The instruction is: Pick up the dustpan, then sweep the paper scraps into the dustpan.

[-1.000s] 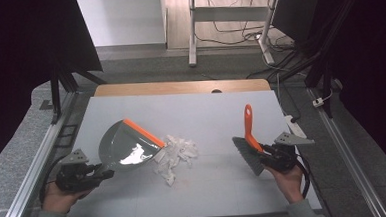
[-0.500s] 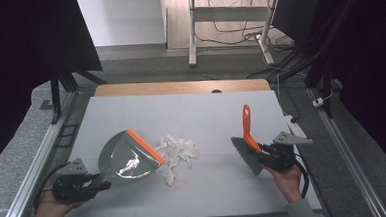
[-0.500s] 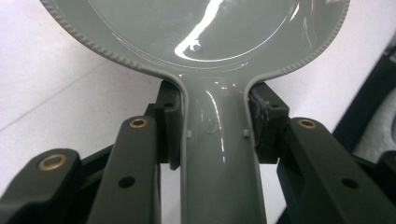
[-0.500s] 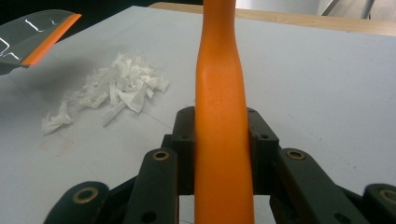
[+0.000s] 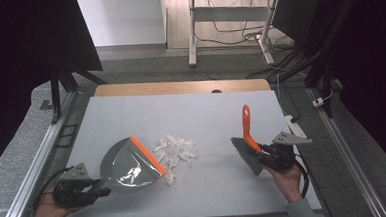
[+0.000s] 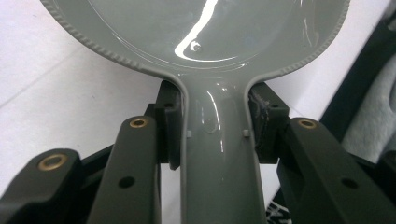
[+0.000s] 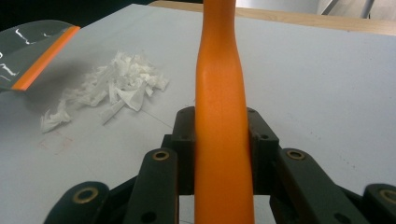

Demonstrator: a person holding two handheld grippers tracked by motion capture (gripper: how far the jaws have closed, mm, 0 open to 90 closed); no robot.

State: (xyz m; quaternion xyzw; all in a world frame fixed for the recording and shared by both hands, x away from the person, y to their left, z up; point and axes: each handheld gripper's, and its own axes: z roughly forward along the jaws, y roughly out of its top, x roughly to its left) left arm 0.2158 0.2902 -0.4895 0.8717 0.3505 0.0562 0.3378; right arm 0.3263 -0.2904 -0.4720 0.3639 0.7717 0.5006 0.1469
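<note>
A grey dustpan [image 5: 126, 164] with an orange lip lies low at the table's front left, its lip beside a pile of white paper scraps [image 5: 176, 152]. My left gripper [image 5: 96, 186] is shut on the dustpan's grey handle [image 6: 217, 154], both jaws pressed against its sides. At the front right, my right gripper [image 5: 263, 152] is shut on a hand brush with an orange handle [image 5: 246, 125] and grey bristles [image 5: 246, 156]. The orange handle [image 7: 223, 126] rises between the jaws, and the paper scraps [image 7: 114, 88] and dustpan lip [image 7: 44, 58] lie to the left of it.
The grey table top [image 5: 191, 113] has a wooden strip [image 5: 180, 87] along its far edge. Metal rails [image 5: 38, 156] run along both sides. A white table frame [image 5: 226, 21] and cables stand on the floor beyond.
The dustpan has swung down from a tilted, raised pose to lie low with its lip beside the scraps. My left gripper moved toward the front edge. The brush hand barely moved.
</note>
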